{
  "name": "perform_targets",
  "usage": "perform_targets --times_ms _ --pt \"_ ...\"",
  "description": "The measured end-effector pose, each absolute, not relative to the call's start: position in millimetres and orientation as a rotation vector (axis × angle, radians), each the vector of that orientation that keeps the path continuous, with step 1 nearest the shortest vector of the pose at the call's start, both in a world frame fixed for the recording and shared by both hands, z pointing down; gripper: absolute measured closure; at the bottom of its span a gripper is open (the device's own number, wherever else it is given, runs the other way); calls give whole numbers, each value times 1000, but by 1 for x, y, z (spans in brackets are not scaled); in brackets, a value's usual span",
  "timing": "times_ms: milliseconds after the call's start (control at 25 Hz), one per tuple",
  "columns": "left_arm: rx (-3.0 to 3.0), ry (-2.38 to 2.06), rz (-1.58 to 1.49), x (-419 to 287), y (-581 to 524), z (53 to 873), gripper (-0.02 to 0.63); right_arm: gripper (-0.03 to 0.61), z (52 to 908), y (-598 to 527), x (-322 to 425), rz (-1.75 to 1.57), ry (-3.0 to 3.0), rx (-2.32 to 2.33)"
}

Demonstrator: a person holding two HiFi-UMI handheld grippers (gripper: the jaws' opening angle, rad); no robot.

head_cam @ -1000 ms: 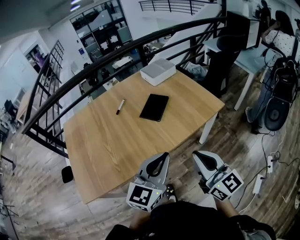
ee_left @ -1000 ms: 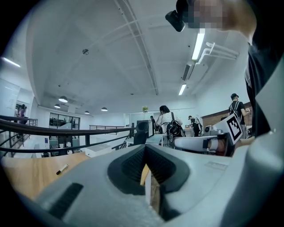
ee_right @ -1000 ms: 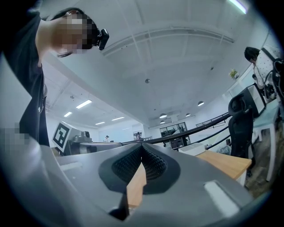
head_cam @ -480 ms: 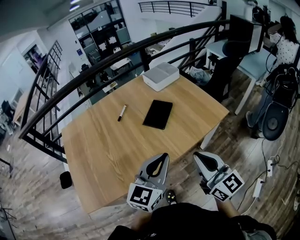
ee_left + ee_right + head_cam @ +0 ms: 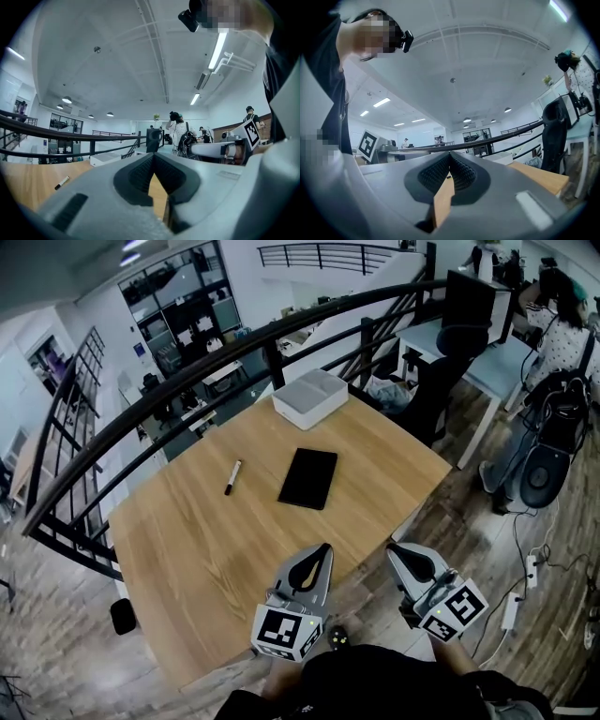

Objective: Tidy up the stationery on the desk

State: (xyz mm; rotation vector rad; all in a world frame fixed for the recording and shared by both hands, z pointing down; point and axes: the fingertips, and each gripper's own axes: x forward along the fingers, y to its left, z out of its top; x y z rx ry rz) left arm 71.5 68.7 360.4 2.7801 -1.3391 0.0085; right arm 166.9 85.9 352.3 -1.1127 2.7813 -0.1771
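Observation:
A black-capped marker pen point(image 5: 232, 477) and a black notebook point(image 5: 308, 477) lie side by side on the wooden desk point(image 5: 206, 540). A white box point(image 5: 310, 397) stands at the desk's far edge. My left gripper point(image 5: 323, 549) is shut and empty, with its tip just over the desk's near edge. To its right my right gripper point(image 5: 396, 549) hangs shut and empty over the floor, off the desk's corner. The left gripper view looks past its own shut gripper point(image 5: 153, 154) to the marker pen point(image 5: 62, 182) far to the left. Beyond the shut right gripper point(image 5: 449, 153) the white box point(image 5: 499, 158) shows.
A black railing point(image 5: 187, 371) curves behind the desk. At the right stand a black chair point(image 5: 459, 334) and another desk point(image 5: 492, 362), with a person point(image 5: 562, 329) beyond. A power strip point(image 5: 514, 610) and cables lie on the wooden floor at the right.
Both grippers have moved together toward the desk, both still shut. The desk has slid a little left and nearer in the head view, so the left gripper's tip now overlaps its near edge.

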Motion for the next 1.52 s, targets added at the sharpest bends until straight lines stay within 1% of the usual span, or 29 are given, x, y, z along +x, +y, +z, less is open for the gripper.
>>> perform_targets --times_ms 280,520,920,1120,1520 --pt "2801 -1275 0 66 45 366 615 575 356 64 160 -169 2777 -1177" --pt "2780 -1290 0 40 45 373 614 575 356 63 139 -160 2781 -1188" --pt "2736 -1311 10 27 36 379 614 575 359 48 140 -192 2798 -1214" --pt "2697 -1378 23 11 21 384 614 577 359 25 142 -187 2800 -1205" --pt "2664 -1465 50 2 -27 387 614 577 364 -33 152 -194 2807 -1211"
